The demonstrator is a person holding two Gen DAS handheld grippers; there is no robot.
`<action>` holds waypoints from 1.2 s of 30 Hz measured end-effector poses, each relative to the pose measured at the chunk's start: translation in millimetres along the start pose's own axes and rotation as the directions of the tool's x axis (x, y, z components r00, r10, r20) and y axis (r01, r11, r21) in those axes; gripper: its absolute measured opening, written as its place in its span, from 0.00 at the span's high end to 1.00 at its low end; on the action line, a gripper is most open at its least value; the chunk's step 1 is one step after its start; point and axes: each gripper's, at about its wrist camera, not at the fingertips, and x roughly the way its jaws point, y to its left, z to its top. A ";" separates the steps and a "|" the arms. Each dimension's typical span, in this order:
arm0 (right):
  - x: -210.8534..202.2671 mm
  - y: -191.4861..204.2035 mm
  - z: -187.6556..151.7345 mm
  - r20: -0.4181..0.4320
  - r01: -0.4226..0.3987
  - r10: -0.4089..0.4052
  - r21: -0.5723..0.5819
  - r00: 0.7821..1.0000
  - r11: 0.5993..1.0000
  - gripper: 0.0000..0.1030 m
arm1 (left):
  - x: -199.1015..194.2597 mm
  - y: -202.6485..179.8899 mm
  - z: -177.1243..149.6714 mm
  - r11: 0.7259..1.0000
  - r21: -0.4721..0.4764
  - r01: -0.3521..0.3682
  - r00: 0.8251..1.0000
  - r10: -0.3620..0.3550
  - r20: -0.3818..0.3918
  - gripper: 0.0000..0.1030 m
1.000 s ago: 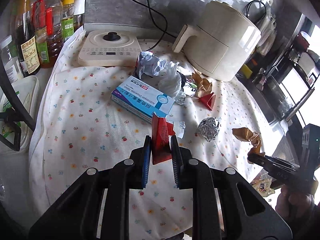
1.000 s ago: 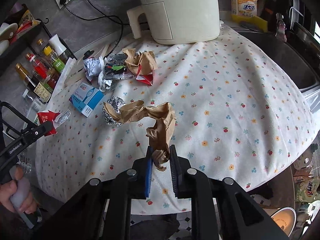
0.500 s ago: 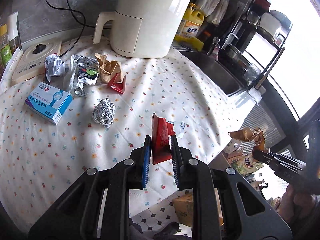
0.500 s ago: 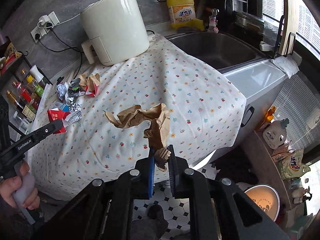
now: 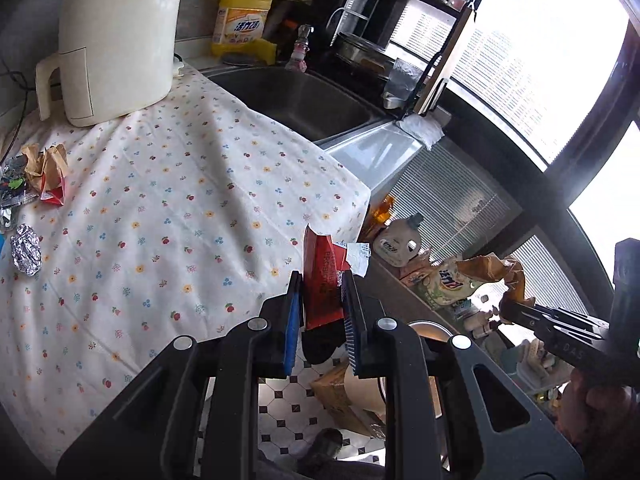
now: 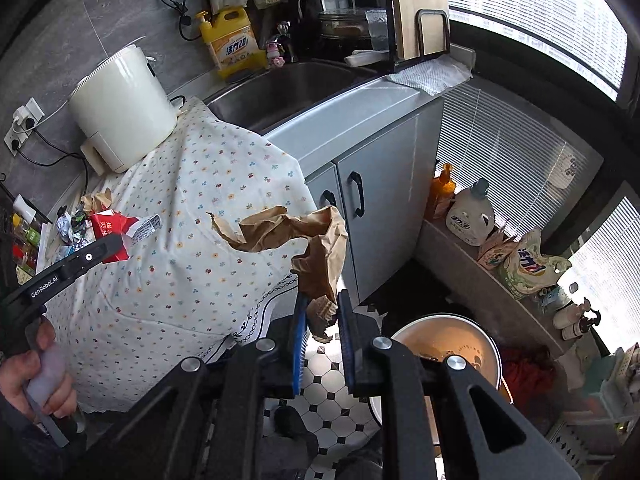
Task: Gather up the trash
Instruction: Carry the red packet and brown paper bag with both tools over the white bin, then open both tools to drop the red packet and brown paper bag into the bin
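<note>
My left gripper (image 5: 319, 280) is shut on a red packet (image 5: 320, 252) with a white label, held past the corner of the flowered tablecloth (image 5: 160, 220). The right gripper (image 6: 321, 300) holds a crumpled brown paper bag (image 6: 304, 236) between its blue pads; its jaws are opening slightly and the paper still sits between them. It hangs over the tiled floor, just left of a round white bin (image 6: 440, 316). Each gripper shows in the other's view: the right gripper (image 5: 508, 308) with the brown paper (image 5: 492, 266), the left gripper (image 6: 112, 246) with the red packet (image 6: 106, 226).
On the cloth lie a foil ball (image 5: 26, 250) and crumpled paper scraps (image 5: 44, 168), with a white air fryer (image 5: 116, 40) behind. A sink (image 5: 304, 100) and grey cabinet (image 6: 380, 168) stand alongside. Detergent bottles (image 6: 470, 212) line a low ledge; a cardboard box (image 5: 344, 396) sits on the floor.
Both grippers swung away from the table's middle toward its right edge and the floor, each keeping its piece of trash. The bin has come into the right wrist view.
</note>
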 end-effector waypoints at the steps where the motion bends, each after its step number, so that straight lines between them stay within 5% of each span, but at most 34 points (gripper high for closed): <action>1: -2.7 -8.9 -2.6 0.001 0.010 -0.010 0.012 1.000 1.000 0.84 | 4.0 -8.5 -0.8 1.000 0.011 0.009 1.000 -0.009 -0.008 0.81; 11: -17.6 -99.7 -38.4 -0.052 0.082 -0.076 0.128 0.996 0.988 0.77 | 47.6 -97.6 -22.7 0.991 0.090 0.100 0.992 -0.092 -0.089 0.81; 12: -18.9 -107.6 -41.7 -0.060 0.082 -0.074 0.137 0.995 0.987 0.73 | 52.4 -105.5 -26.1 0.990 0.094 0.108 0.990 -0.099 -0.098 0.81; 14: -22.7 -121.6 -48.4 -0.059 0.085 -0.077 0.150 0.995 0.985 0.45 | 60.6 -119.5 -32.8 0.988 0.100 0.122 0.987 -0.110 -0.115 0.81; 16: -25.7 -133.4 -53.7 -0.057 0.090 -0.082 0.150 0.995 0.985 0.38 | 68.0 -132.1 -40.1 0.986 0.103 0.131 0.984 -0.117 -0.131 0.81; 29: -40.1 -202.4 -76.8 -0.074 0.147 -0.134 0.234 0.988 0.961 0.34 | 111.6 -195.3 -83.6 0.971 0.141 0.195 0.950 -0.151 -0.273 0.79; 32: -44.6 -211.9 -79.1 -0.067 0.160 -0.148 0.253 0.987 0.954 0.32 | 118.9 -208.4 -90.3 0.964 0.141 0.227 0.934 -0.174 -0.312 0.73; 36: -47.6 -218.4 -80.6 -0.063 0.166 -0.155 0.271 0.986 0.948 0.31 | 117.2 -215.8 -92.6 0.956 0.145 0.254 0.928 -0.199 -0.315 0.39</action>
